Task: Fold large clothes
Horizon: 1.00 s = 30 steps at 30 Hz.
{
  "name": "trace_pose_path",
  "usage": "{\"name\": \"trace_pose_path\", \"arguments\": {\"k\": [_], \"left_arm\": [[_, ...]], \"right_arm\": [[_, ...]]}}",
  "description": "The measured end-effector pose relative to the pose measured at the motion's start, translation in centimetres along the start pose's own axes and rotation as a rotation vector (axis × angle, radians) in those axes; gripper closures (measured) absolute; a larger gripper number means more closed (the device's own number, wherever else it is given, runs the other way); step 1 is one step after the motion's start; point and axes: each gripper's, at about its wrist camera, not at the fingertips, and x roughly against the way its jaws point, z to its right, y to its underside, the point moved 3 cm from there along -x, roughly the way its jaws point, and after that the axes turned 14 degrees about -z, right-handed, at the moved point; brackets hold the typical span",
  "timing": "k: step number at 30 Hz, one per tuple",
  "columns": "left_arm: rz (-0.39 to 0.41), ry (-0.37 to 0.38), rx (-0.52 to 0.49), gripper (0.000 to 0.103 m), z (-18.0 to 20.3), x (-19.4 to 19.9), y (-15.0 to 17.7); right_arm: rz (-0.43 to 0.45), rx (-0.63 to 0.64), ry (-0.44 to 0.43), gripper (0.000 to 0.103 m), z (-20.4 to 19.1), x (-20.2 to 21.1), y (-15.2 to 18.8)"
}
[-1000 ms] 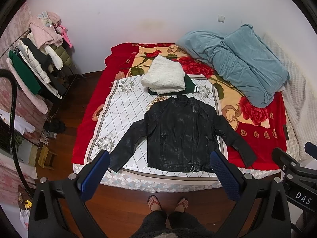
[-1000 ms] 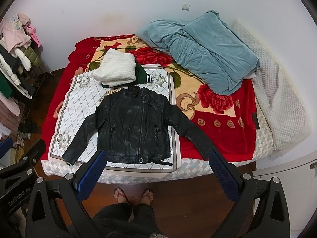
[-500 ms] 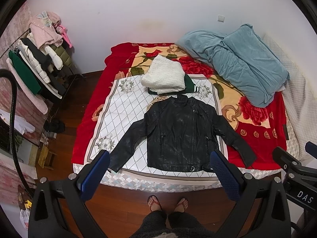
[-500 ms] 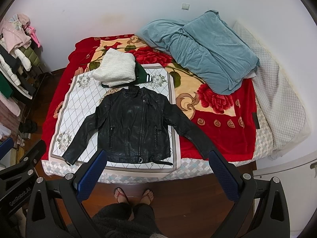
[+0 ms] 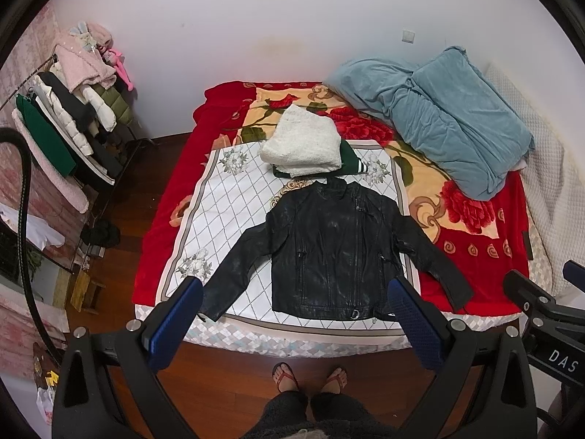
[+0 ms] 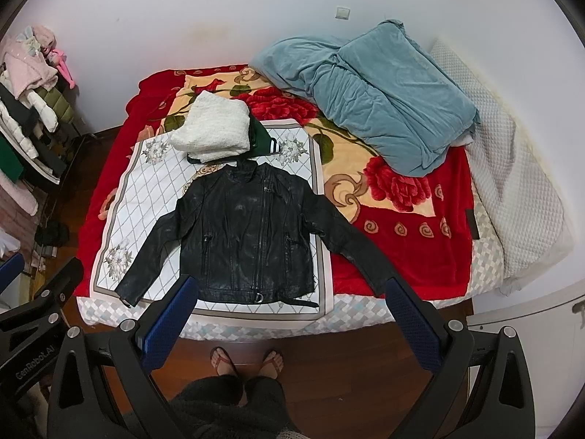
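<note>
Left wrist view: the left gripper (image 5: 294, 294) hangs above the bed's near edge with its jaws spread wide, holding nothing. The black jacket (image 5: 331, 247) lies flat, front up, sleeves spread, on the white sheet (image 5: 234, 197).

Right wrist view: the right gripper (image 6: 290, 294) is likewise wide apart and empty. 2 folded garments (image 6: 214, 131) sit just behind the jacket's collar.

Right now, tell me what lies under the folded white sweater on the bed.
Under the white sweater a dark green garment with white-striped trim pokes out on its right side. Most of it is covered, so what kind of garment it is cannot be told.
</note>
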Motion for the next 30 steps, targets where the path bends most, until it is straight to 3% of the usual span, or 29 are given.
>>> {"name": "trace_pose_path", "arguments": {"k": [30], "left_arm": [[-0.001,0.008,-0.002,0.0,0.5,0.4,0.0]], "right_arm": [[-0.002,-0.016,-0.009,0.0,-0.4,0.0,0.0]]}}
